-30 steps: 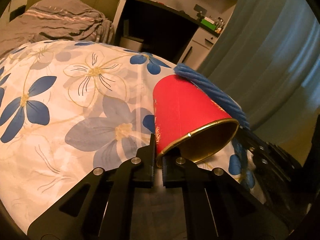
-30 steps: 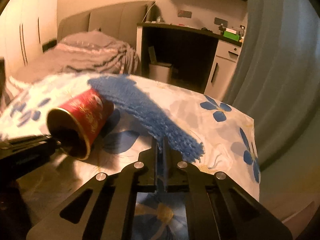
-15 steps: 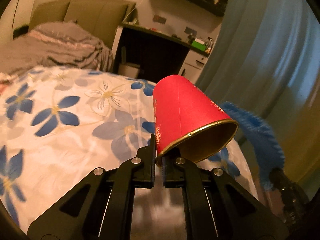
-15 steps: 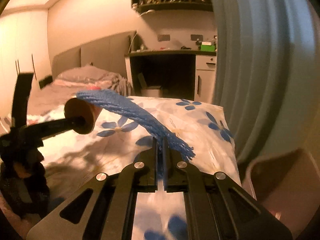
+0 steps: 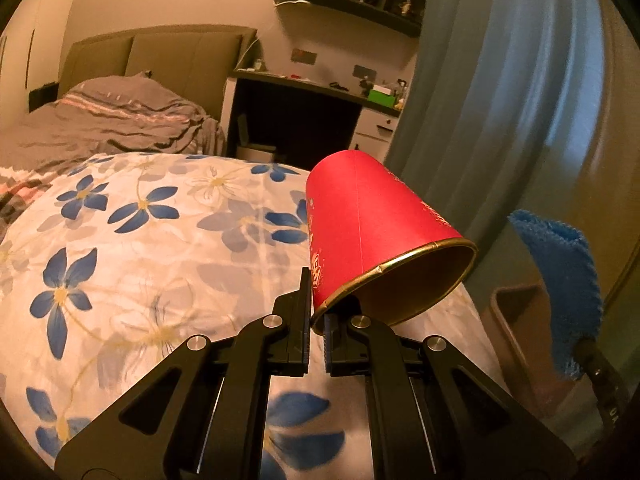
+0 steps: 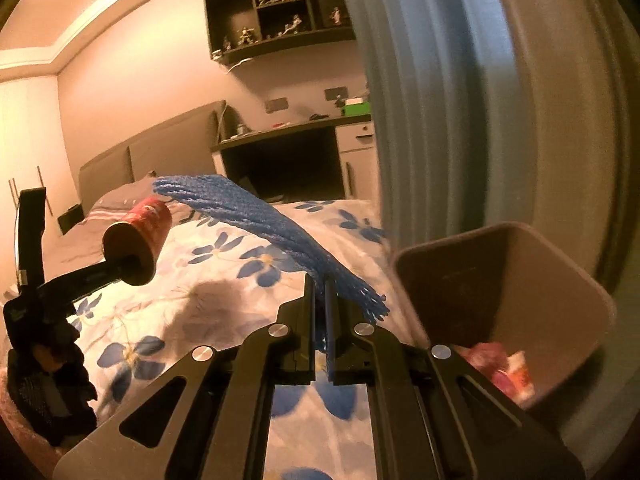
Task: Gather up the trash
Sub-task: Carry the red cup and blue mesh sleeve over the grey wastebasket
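Bin [image 6: 500, 292] sits beside the flowered bed [image 6: 224, 280], just right of the right tool [image 6: 319, 312], which is clamped on a blue foam net sleeve [image 6: 256, 216]. The left tool [image 5: 316, 320] pinches the rim of a red paper cup [image 5: 368, 232], farther from the bin, so the right hand looks nearer to drop first.

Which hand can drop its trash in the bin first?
Probably the right. The right gripper holds the blue net right beside the open bin. The left gripper, pinching the red cup, is farther off over the bed.
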Demonstrator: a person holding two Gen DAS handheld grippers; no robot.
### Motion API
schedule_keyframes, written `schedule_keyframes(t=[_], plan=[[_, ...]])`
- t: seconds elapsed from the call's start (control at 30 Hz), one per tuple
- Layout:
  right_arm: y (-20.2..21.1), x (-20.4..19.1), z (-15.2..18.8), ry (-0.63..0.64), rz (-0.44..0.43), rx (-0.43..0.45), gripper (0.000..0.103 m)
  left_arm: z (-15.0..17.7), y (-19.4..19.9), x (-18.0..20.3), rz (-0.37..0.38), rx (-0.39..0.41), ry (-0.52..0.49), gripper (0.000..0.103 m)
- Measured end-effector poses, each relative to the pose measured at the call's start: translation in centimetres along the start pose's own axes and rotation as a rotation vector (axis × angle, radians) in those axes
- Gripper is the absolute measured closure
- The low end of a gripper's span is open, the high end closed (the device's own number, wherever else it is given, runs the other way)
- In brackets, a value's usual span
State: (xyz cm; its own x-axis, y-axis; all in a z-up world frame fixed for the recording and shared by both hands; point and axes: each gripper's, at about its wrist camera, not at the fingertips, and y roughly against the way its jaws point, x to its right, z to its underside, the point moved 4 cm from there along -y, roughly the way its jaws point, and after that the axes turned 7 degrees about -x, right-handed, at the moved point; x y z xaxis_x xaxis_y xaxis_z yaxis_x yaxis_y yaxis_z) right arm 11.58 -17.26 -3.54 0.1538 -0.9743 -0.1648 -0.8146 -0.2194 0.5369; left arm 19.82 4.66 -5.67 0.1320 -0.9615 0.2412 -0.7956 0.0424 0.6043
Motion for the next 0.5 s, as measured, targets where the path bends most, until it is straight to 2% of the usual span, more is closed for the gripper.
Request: schedule_keyframes(t=[0.5], plan=[[4.2,5.2,0.7,-0.099,0.082,0.072,0.098,1.5,1.0,5.5,0.042,0.003,-0.087,0.099]])
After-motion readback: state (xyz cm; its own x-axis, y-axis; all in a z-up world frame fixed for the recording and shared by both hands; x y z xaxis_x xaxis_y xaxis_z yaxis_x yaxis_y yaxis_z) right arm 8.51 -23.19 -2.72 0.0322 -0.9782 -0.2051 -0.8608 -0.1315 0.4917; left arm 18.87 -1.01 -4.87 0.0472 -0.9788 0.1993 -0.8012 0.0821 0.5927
